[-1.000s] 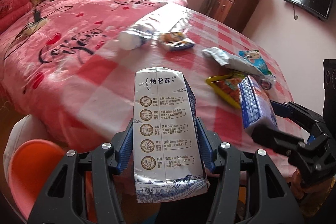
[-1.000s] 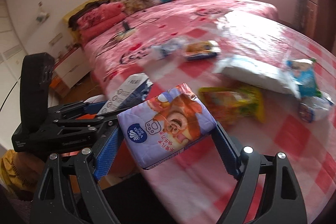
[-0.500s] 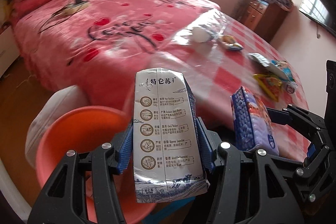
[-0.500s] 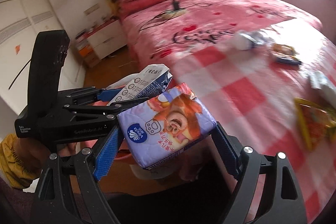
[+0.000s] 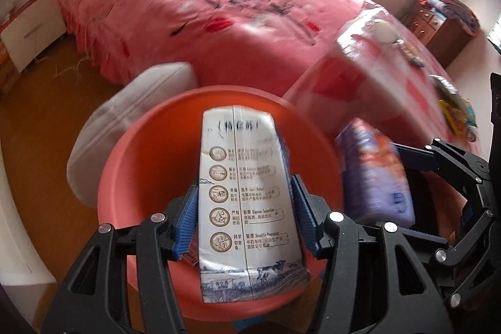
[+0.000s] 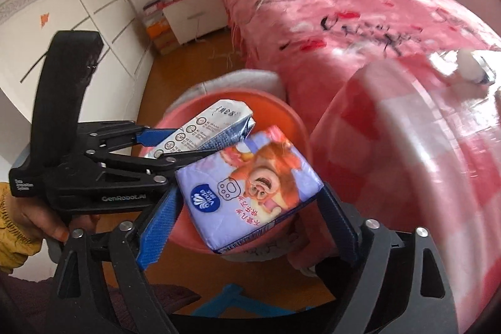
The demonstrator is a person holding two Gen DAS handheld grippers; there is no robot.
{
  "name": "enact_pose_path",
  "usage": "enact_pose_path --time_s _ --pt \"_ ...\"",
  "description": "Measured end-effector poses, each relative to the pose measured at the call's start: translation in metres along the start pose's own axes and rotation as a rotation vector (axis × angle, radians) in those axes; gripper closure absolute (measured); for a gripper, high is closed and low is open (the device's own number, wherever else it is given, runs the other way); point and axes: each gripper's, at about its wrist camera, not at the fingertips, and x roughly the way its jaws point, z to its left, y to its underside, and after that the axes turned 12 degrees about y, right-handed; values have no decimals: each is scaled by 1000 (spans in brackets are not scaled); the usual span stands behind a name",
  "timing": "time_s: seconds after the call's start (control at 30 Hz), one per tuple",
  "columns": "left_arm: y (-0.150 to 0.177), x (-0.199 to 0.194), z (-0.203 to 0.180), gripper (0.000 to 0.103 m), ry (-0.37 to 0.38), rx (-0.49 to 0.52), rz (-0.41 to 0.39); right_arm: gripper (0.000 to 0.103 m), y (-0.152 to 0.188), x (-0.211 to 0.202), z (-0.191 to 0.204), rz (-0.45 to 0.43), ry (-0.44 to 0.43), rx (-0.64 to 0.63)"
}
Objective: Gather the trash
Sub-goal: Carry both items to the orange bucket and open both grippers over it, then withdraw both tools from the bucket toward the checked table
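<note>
My left gripper (image 5: 244, 208) is shut on a white milk carton (image 5: 247, 202) and holds it over an orange basin (image 5: 150, 165) on the floor. The carton (image 6: 206, 130) and left gripper (image 6: 175, 146) also show in the right wrist view. My right gripper (image 6: 247, 208) is shut on a purple tissue pack (image 6: 250, 187) with a cartoon bear, above the basin's near rim (image 6: 291, 121). In the left wrist view the pack (image 5: 372, 177) sits to the carton's right.
A round table with a red checked cloth (image 6: 422, 165) stands right of the basin, with wrappers (image 5: 457, 111) and a white bottle (image 6: 472, 68) on it. A pink bed (image 5: 235, 8) lies behind. A white cushion (image 5: 131, 108) lies under the basin. Wooden floor to the left.
Both grippers swung left and down from the table with their loads. The basin has moved from the lower left corner to directly under the carton and pack.
</note>
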Motion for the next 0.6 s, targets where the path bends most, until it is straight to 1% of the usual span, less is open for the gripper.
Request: enact_pose_path --time_s 0.03,0.07,0.1,0.2,0.27,0.37,0.47,0.6 --pt "2 3 4 40 -12 -8 7 13 0 5 -1 10 -2 8" --pt "4 5 7 32 -32 -15 9 13 1 8 -3 20 -11 17" --pt "4 6 8 30 -40 -21 7 13 3 8 -5 20 -16 24" --pt "4 9 11 29 -70 -24 7 11 5 -3 -12 -19 -22 59" --pt "3 10 9 24 -86 -20 0 11 8 -11 -17 -39 -14 83" --pt "1 13 4 22 -100 -8 -3 11 15 -13 -24 -37 -6 115" --pt "0 18 -5 21 -96 11 2 11 22 -13 -29 -30 1 138" --pt "-1 21 -16 21 -84 31 4 11 27 -25 -39 -69 14 179"
